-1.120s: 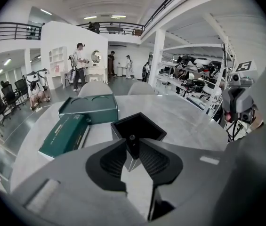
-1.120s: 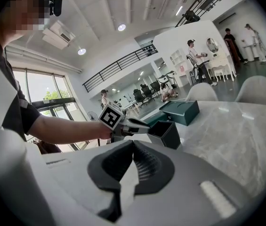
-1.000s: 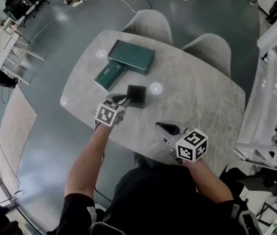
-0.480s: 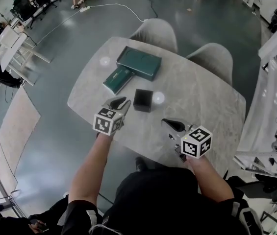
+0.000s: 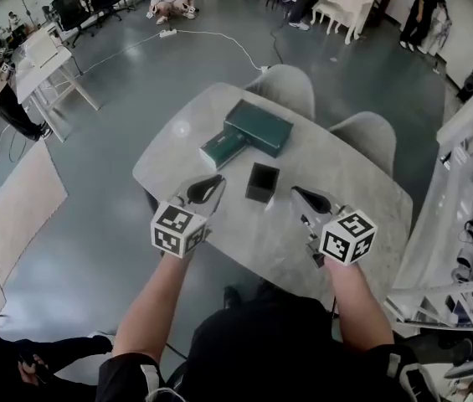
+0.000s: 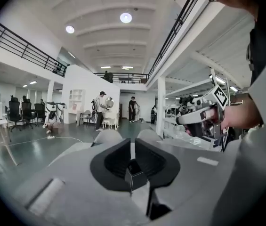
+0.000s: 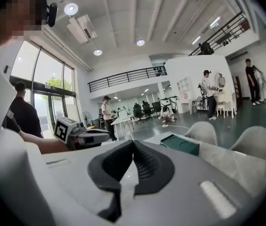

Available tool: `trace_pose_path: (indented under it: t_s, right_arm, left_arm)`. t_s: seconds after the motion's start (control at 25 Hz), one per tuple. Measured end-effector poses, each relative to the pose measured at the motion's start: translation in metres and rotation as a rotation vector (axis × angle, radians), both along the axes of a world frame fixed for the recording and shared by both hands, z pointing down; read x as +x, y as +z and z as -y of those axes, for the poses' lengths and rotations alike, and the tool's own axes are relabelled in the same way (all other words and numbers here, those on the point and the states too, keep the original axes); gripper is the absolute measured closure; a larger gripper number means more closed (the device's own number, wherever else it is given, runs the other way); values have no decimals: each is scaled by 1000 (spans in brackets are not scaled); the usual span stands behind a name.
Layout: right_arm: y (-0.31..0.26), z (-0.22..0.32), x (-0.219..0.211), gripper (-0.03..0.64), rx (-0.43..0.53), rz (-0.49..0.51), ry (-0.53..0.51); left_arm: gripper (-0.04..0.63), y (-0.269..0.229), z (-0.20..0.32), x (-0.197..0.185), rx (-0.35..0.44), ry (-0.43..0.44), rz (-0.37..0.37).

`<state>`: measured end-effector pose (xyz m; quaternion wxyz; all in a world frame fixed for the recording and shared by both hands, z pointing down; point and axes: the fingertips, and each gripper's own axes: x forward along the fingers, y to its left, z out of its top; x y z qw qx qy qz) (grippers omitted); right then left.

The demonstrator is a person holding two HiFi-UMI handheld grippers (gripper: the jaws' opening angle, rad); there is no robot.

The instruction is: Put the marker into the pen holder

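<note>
The black square pen holder (image 5: 262, 182) stands upright on the pale stone table (image 5: 362, 193), between my two grippers. My left gripper (image 5: 216, 180) hovers just left of it, jaws together and holding nothing. My right gripper (image 5: 296, 191) hovers just right of it, jaws also together and bare. In the left gripper view a small dark box-like shape (image 6: 133, 172) shows behind the closed jaws (image 6: 131, 147), and the right gripper (image 6: 202, 119) is off to the right. The right gripper view shows its jaws (image 7: 132, 147) meeting. I see no marker in any view.
A large dark green box (image 5: 258, 126) and a slimmer green box (image 5: 222, 146) lie at the table's far side; the large box (image 7: 180, 144) also appears in the right gripper view. Two grey chairs (image 5: 290, 86) stand behind the table. People and desks are far off.
The left gripper, close against the pen holder a second ago, has drawn back to its left. The right gripper has come forward beside the holder. The head view has tilted up.
</note>
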<state>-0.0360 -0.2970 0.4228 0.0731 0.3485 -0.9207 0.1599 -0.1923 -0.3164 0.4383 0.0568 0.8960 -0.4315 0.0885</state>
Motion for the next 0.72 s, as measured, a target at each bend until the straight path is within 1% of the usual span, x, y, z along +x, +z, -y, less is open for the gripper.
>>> trace_pose_path:
  t_s: [0.12,0.2,0.32,0.4,0.48,0.6,0.72]
  right_arm:
    - [-13,-11,-6,614,41,-13,-4]
    - [-21,-17,-10,614,56,8,-15]
    - [-37,-19,-10,615,96,39,-36]
    - [-50,-15,-6,615,158,3,-39]
    - [-66,-7,-1,615,211,-15,-31]
    - [-89,5,13,615,267,7,-6]
    - [-99,12,32,615,302,22,27]
  left_arm:
    - [571,-23,-18,-12,37,-38,-32]
    - [577,-34,-24,-21,49,-74,-36]
    - [578,-43,-27,-34,45,-149,-64]
    - [578,-51,-28,-39,37,-183,-84]
    - [578,-62,-27,-46,43,-217,-79]
    - [578,-80,-22,-53,64,-268,-64]
    - [578,-93,-17,-49,97,-321,-65]
